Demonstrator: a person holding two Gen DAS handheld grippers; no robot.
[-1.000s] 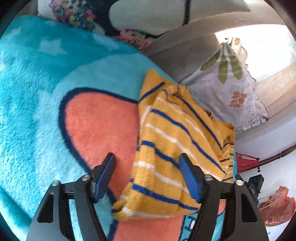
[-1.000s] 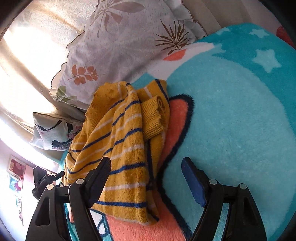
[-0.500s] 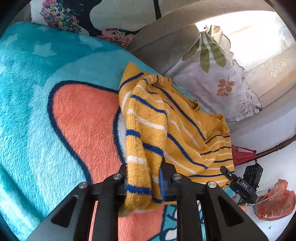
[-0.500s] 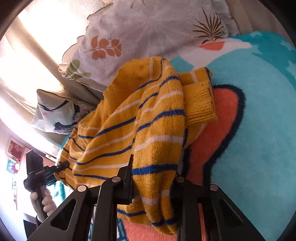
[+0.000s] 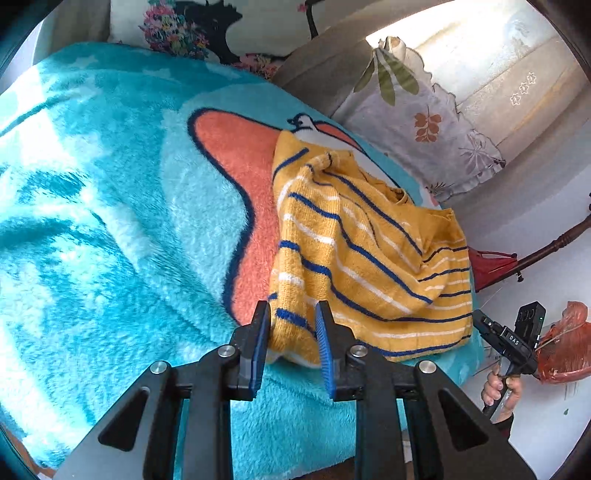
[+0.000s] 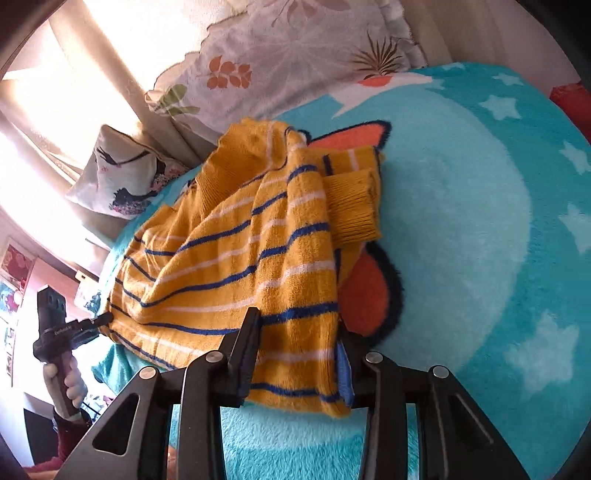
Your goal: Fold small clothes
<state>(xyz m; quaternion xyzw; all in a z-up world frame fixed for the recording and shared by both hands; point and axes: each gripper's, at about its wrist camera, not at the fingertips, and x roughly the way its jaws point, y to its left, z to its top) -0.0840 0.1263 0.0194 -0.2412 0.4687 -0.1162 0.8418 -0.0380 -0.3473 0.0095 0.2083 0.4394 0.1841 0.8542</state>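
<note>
A small mustard-yellow sweater (image 5: pixel 369 254) with blue and white stripes lies bunched on a turquoise and orange fleece blanket (image 5: pixel 110 221). My left gripper (image 5: pixel 291 325) is shut on one bunched corner of its hem. My right gripper (image 6: pixel 299 332) is shut on the other hem corner of the sweater (image 6: pixel 240 251). A ribbed cuff (image 6: pixel 352 206) lies folded over the sweater's body. Each gripper also shows small in the other's view, the right one (image 5: pixel 509 343) and the left one (image 6: pixel 59 328), held in a hand at the sweater's far edge.
A leaf-print pillow (image 5: pixel 424 125) and a dark floral pillow (image 5: pixel 207 29) lean at the head of the bed. The blanket's near edge (image 5: pixel 303 446) lies just below the left gripper. A red bag (image 5: pixel 565 350) sits beyond the bed's right side.
Both grippers closed from open onto the sweater's hem corners a second ago. Since then they have pulled back with the hem, toward the blanket's near edge.
</note>
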